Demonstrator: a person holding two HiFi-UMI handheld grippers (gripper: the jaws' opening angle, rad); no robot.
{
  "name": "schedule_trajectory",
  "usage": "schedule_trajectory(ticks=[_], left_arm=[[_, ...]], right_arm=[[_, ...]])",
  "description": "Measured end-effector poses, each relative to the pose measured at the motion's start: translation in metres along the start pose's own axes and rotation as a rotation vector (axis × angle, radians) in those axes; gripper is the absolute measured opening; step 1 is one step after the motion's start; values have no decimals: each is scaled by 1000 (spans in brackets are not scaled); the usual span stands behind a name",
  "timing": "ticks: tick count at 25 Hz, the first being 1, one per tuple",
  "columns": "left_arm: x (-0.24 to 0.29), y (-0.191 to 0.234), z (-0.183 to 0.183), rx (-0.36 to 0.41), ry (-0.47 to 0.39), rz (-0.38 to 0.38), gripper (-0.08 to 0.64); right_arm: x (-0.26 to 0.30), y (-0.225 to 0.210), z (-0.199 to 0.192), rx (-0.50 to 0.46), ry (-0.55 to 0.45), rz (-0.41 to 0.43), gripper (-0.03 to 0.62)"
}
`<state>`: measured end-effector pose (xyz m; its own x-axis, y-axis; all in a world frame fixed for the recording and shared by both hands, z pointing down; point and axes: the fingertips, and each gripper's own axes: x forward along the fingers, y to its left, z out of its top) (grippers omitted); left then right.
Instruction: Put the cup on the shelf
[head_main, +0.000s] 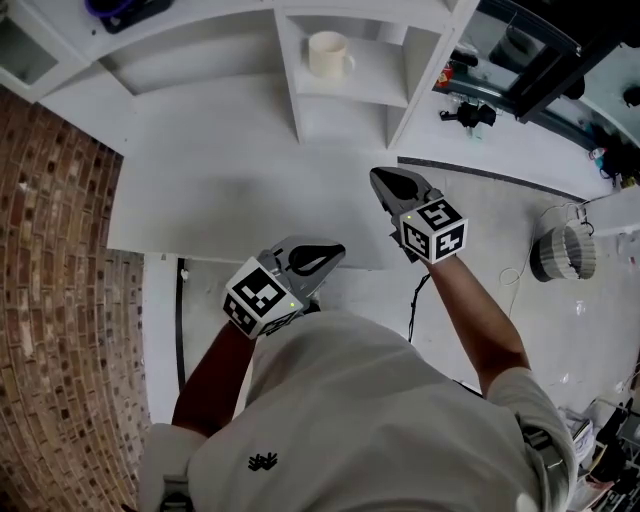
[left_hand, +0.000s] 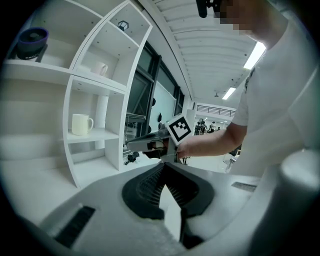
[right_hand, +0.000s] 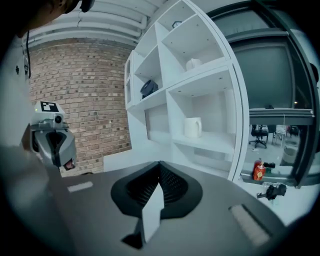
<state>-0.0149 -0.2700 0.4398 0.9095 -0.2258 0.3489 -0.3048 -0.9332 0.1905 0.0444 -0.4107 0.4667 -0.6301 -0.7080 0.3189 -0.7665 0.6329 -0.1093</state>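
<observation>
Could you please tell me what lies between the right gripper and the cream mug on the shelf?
Nothing stands there. In the head view, only bare white tabletop and the white shelf unit's board edge separate the right gripper from the cream ceramic mug.

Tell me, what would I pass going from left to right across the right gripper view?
left gripper → dark container → cup → red bottle

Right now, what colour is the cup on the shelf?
Cream; the cup shows best in the head view.
</observation>
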Motion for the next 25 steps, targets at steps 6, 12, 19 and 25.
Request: schedule_trajectory(ticks=[6, 12, 19, 25], left_arm=[[2, -28, -10, -25, 7, 61, 5], [7, -54, -25, -45, 26, 117, 5], [8, -81, -35, -72, 10, 179, 5], [4, -104, -43, -91, -4, 222, 5]], right_arm=[[-41, 37, -35, -15, 34, 70, 11], [-80, 57, -68, -39, 72, 110, 11], [-117, 82, -89, -60, 84, 156, 11], [-147, 100, -96, -77, 77, 172, 11]])
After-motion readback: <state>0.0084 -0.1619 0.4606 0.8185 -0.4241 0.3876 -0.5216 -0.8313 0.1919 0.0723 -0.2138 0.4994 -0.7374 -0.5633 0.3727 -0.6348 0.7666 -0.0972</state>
